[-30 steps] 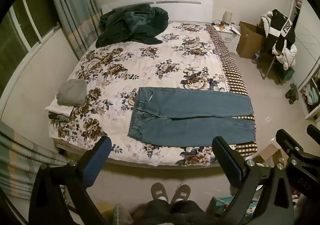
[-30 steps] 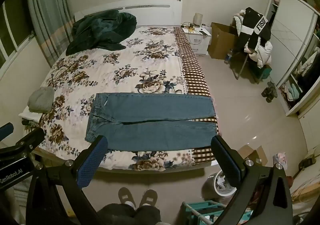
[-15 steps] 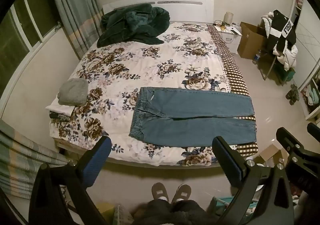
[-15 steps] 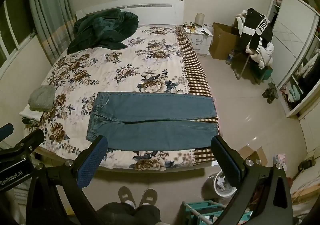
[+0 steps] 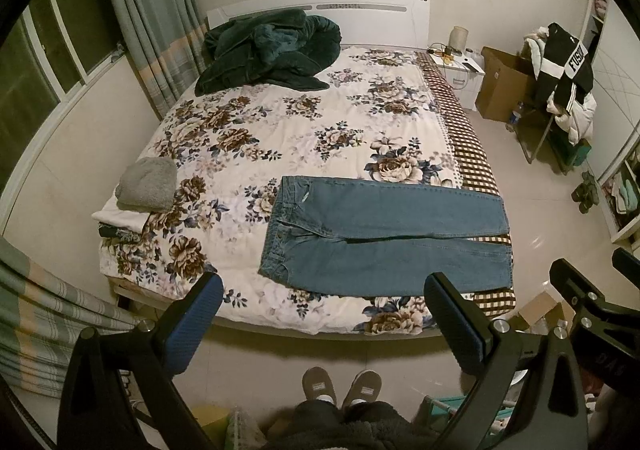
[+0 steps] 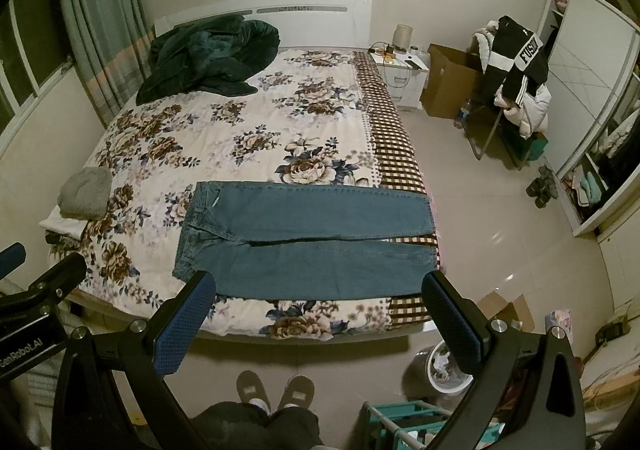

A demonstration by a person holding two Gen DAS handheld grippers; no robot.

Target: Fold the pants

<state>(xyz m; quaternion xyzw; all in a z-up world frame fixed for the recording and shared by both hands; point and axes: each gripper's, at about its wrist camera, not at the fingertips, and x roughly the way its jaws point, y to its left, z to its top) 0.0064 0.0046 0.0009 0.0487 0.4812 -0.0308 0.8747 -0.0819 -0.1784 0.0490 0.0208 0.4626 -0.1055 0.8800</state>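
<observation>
Blue jeans [image 5: 384, 234] lie flat and spread out on the floral bed [image 5: 280, 129], waistband to the left, legs pointing right toward the checked edge. They also show in the right wrist view [image 6: 308, 238]. My left gripper [image 5: 324, 314] is open and empty, held high above the floor short of the bed's near edge. My right gripper [image 6: 316, 310] is open and empty too, at about the same height and to the right of the left one. Neither touches the jeans.
A dark green blanket [image 5: 268, 49] is heaped near the headboard. Folded grey and white clothes [image 5: 146, 185] are stacked at the bed's left edge. A nightstand [image 6: 404, 77], a cardboard box [image 6: 448, 85] and a chair with jackets [image 6: 516, 81] stand to the right. My slippered feet [image 5: 340, 390] stand below.
Both grippers have drifted slightly, so the bed and jeans sit a little differently in view. The jeans have not moved and the jaws stay open.
</observation>
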